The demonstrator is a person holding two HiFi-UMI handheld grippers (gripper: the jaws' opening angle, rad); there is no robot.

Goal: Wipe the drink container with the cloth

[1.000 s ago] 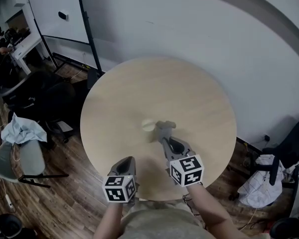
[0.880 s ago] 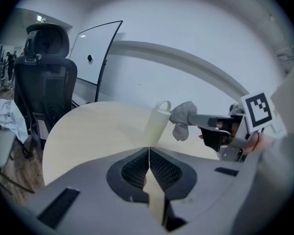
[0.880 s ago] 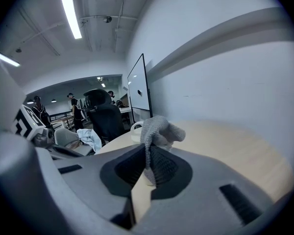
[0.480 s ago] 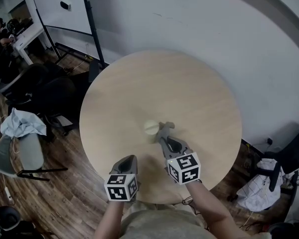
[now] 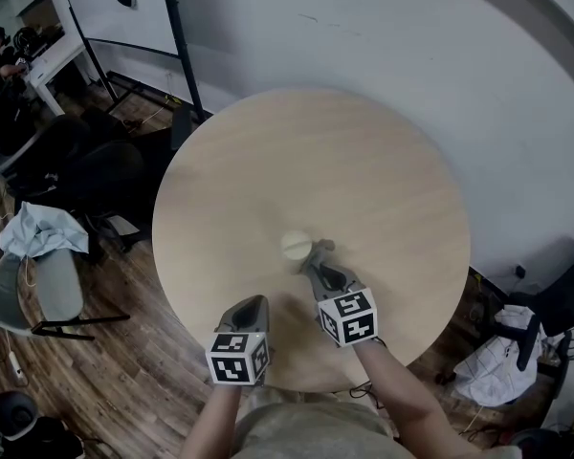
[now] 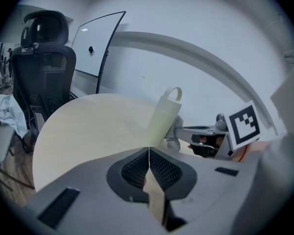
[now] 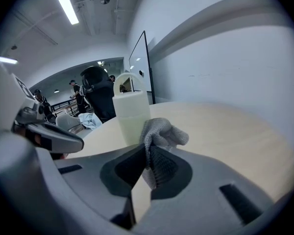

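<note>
My right gripper (image 5: 317, 253) pinches the cloth (image 7: 159, 133) just beside the drink container (image 5: 296, 247), ready to wipe | my left gripper (image 5: 252, 307), jaws clenched empty, sits near it, leaving room.

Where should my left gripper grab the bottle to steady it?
Grip the bottle at mid-body, from its left: it stands upright, and the right gripper with the cloth takes the other side. Open the left gripper first.

Matt plastic container (image 7: 131, 117), knitted cloth (image 7: 162, 135) (coarse weave), smooth wood table (image 5: 316, 175).
</note>
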